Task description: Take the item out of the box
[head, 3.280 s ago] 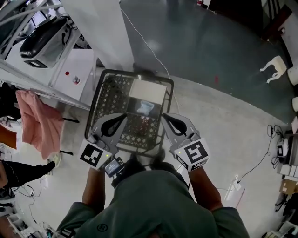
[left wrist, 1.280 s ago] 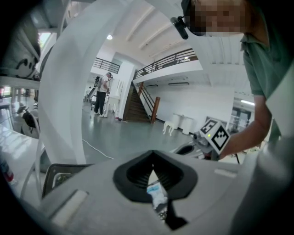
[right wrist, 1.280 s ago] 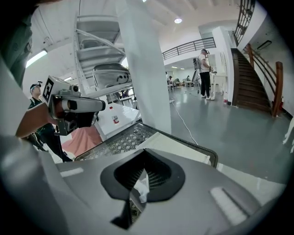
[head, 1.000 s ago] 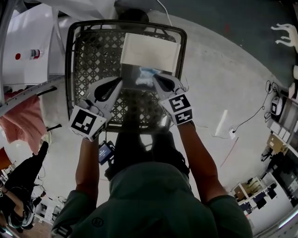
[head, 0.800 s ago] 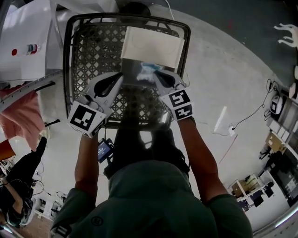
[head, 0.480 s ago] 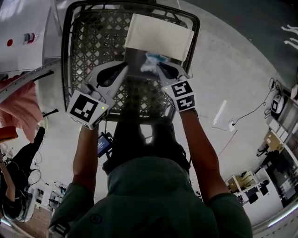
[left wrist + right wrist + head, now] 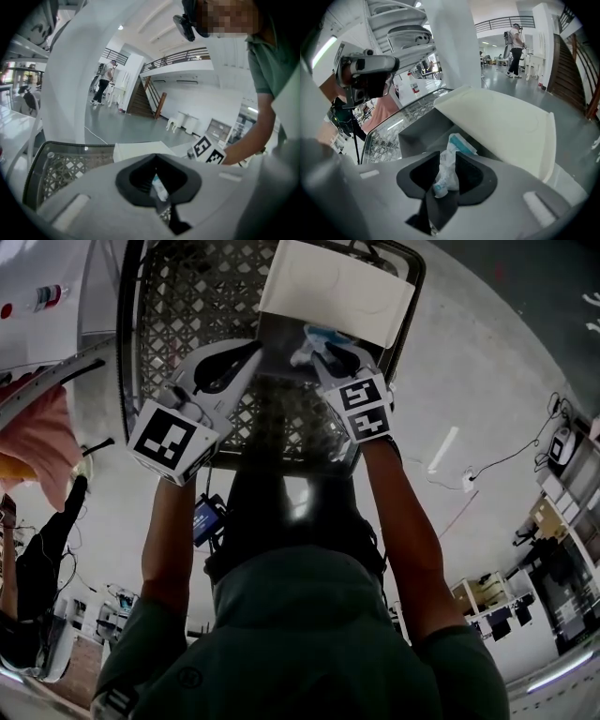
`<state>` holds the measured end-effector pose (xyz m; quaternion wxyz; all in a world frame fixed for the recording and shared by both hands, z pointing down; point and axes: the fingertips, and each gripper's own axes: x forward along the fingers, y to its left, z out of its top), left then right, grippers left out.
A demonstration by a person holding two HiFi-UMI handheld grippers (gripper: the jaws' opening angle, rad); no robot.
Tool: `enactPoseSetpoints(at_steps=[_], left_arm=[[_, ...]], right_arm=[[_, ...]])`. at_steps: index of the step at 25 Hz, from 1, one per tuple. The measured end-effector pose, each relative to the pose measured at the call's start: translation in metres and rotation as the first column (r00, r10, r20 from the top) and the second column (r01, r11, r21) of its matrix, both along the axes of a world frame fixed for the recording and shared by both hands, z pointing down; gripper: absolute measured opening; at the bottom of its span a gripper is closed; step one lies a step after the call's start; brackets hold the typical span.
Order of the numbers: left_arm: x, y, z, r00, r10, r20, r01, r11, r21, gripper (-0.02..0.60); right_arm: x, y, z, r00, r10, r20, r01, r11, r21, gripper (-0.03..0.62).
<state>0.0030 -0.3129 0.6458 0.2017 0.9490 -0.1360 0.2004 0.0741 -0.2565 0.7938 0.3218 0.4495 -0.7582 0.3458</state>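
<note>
Standing next to this person: black mesh basket (image 7: 187, 296), and sitting in its far right part is an open grey box (image 7: 417, 129) with its white lid (image 7: 337, 292) flipped up and back. Both grippers are poked into the box mouth. The right gripper (image 7: 321, 354) has its jaws opening, with a crinkly white-and-teal plastic packet (image 7: 446, 171) standing between them, still inside the box. The packet's lower end is hidden behind the gripper body, and I can't read the print on it. The left gripper (image 7: 253, 349) looks pinched together on a thin grey edge, the box's near wall as far as I can tell. The grippers hide the box floor.
</note>
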Motion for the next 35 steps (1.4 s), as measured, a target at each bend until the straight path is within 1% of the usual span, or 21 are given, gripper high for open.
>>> enactPoseSetpoints(at_steps=[1,4,7,9,13,18,21,24,26,28,31,35], left_arm=[[0.000,0.000,0.002,1.000,-0.003,0.002,0.003,1.000,-0.004,0.002],[-0.002,-0.001,0.007,1.000,-0.014,0.013,0.014,1.000,-0.019,0.002],[0.000,0.000,0.009,1.000,-0.005,-0.005,0.005,1.000,-0.016,0.002],[-0.001,0.000,0.012,1.000,-0.004,-0.006,0.004,1.000,-0.016,0.002],[-0.001,0.000,0.015,1.000,-0.009,-0.001,0.009,1.000,-0.023,0.002],[0.001,-0.001,0.014,1.000,-0.017,0.016,0.017,1.000,-0.026,0.002],[0.002,-0.002,0.009,1.000,-0.022,0.013,0.022,1.000,-0.020,0.002],[0.003,-0.001,0.004,1.000,-0.018,-0.006,0.018,1.000,-0.010,0.002],[0.003,0.001,-0.001,1.000,-0.017,-0.012,0.017,1.000,-0.007,0.002],[0.001,0.001,-0.005,1.000,-0.023,-0.002,0.023,1.000,-0.008,0.002],[-0.003,-0.001,-0.012,0.999,-0.035,0.003,0.035,0.999,0.006,0.002],[-0.005,-0.001,-0.030,0.999,-0.031,-0.017,0.031,0.999,0.041,0.002]], right_arm=[[-0.001,-0.001,0.003,1.000,-0.002,-0.004,0.002,1.000,-0.003,0.117],[-0.004,-0.002,0.010,1.000,-0.008,-0.012,0.008,1.000,-0.015,0.124],[-0.006,-0.003,0.012,0.999,-0.031,-0.012,0.030,0.999,-0.028,0.132],[-0.007,-0.002,0.015,0.999,-0.050,-0.016,0.049,0.998,-0.037,0.137],[-0.010,-0.002,0.023,0.995,-0.083,-0.055,0.079,0.994,-0.069,0.143],[-0.012,-0.004,0.030,0.982,-0.133,-0.134,0.122,0.989,-0.083,0.108],[-0.012,-0.004,0.031,0.979,-0.148,-0.138,0.135,0.986,-0.100,0.075],[-0.010,-0.002,0.029,0.982,-0.141,-0.124,0.128,0.986,-0.111,0.031],[-0.008,0.001,0.026,0.985,-0.131,-0.116,0.117,0.986,-0.115,0.019],[-0.007,0.006,0.021,0.988,-0.113,-0.105,0.101,0.988,-0.113,0.015],[-0.006,0.008,0.011,0.993,-0.081,-0.087,0.074,0.994,-0.076,0.014],[-0.006,0.005,-0.016,0.998,-0.041,-0.053,0.040,0.999,-0.023,0.014]])
